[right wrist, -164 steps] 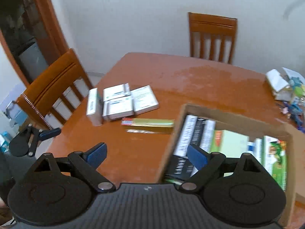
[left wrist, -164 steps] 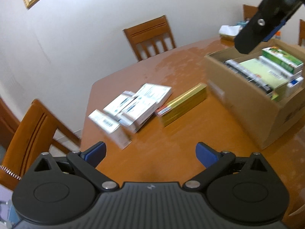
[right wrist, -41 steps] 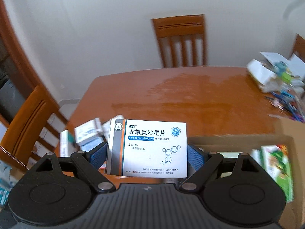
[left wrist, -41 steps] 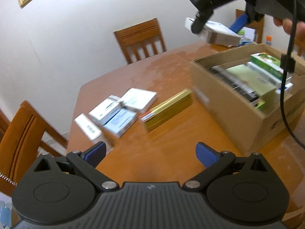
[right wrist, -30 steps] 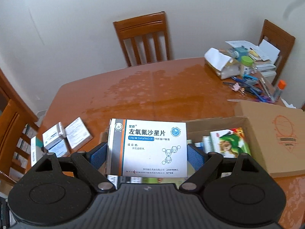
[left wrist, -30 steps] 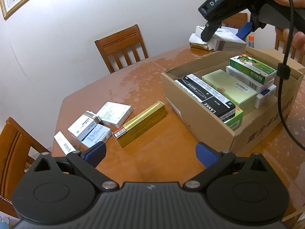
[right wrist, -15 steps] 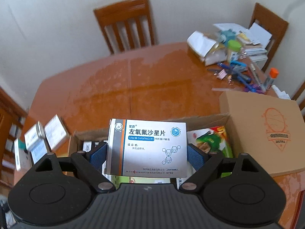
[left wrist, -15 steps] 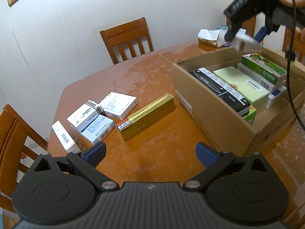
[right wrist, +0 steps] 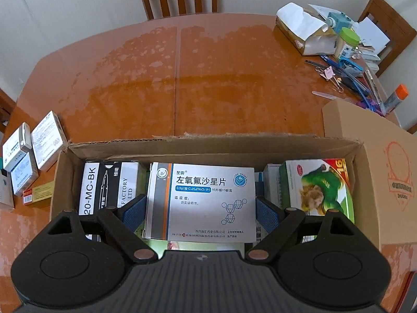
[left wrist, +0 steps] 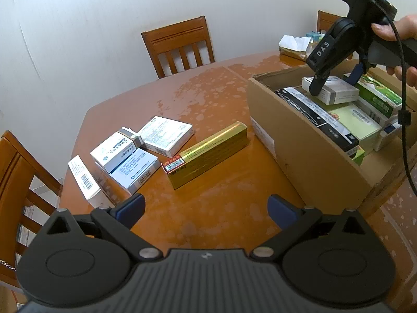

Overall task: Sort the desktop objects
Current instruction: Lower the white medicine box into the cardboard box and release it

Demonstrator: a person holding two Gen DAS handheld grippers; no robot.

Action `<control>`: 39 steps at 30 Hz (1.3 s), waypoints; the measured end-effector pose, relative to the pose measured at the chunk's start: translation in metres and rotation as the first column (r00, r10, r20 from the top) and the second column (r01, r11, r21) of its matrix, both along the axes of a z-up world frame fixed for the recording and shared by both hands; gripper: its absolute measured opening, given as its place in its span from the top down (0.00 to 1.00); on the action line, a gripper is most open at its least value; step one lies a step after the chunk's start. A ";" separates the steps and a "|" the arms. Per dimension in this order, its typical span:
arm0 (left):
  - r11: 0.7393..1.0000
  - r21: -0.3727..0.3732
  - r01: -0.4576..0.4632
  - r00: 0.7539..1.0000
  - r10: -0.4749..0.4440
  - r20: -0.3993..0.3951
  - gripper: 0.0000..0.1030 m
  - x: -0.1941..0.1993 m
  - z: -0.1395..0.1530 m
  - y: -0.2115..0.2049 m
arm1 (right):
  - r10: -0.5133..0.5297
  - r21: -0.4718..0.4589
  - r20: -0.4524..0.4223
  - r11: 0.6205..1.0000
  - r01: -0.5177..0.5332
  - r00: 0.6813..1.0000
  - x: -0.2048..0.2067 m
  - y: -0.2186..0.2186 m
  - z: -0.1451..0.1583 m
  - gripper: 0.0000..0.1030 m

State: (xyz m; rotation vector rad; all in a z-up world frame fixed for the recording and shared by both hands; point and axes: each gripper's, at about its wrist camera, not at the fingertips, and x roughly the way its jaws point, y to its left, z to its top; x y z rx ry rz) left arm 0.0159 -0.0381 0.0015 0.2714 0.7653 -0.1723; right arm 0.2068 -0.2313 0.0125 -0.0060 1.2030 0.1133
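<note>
My right gripper (right wrist: 199,206) is shut on a white medicine box (right wrist: 206,200) with blue print. It holds that box low inside the open cardboard box (right wrist: 182,148), over a black pen box (right wrist: 93,190) and beside a green box (right wrist: 318,185). The left wrist view shows the same grip (left wrist: 335,86) from the side, a hand on the handle. My left gripper (left wrist: 207,207) hangs open and empty above the table. Ahead of it lie a long gold box (left wrist: 208,151) and several white medicine boxes (left wrist: 166,135).
The cardboard box's flap (right wrist: 378,172) stands out to the right. Pens, clips, a tissue pack and a jar (right wrist: 346,41) clutter the table's far right corner. Wooden chairs stand at the far side (left wrist: 179,44) and the left edge (left wrist: 15,172).
My right gripper has come down and tipped forward, bringing the white medicine box from above the cardboard box down into it. The left gripper has sunk slightly.
</note>
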 end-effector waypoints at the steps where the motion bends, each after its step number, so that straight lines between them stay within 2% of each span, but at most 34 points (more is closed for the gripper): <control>1: 1.000 0.001 -0.001 1.000 0.001 0.000 0.03 0.000 0.000 0.000 | 0.002 -0.003 -0.003 1.000 -0.002 1.000 0.002 0.000 -0.001 0.12; 28: 1.000 0.008 -0.003 1.000 0.003 -0.010 0.03 0.004 -0.001 -0.001 | 0.031 -0.055 -0.013 0.998 -0.032 0.999 0.009 0.014 -0.011 0.11; 31: 1.000 0.009 0.000 1.000 0.000 -0.005 0.03 0.004 0.000 -0.001 | 0.028 -0.047 -0.009 0.998 -0.028 1.000 0.008 0.012 -0.010 0.06; 39: 1.000 0.010 0.018 1.000 -0.018 0.012 0.03 -0.001 0.004 -0.003 | 0.018 -0.030 0.025 0.999 -0.017 1.000 -0.002 0.009 0.005 0.06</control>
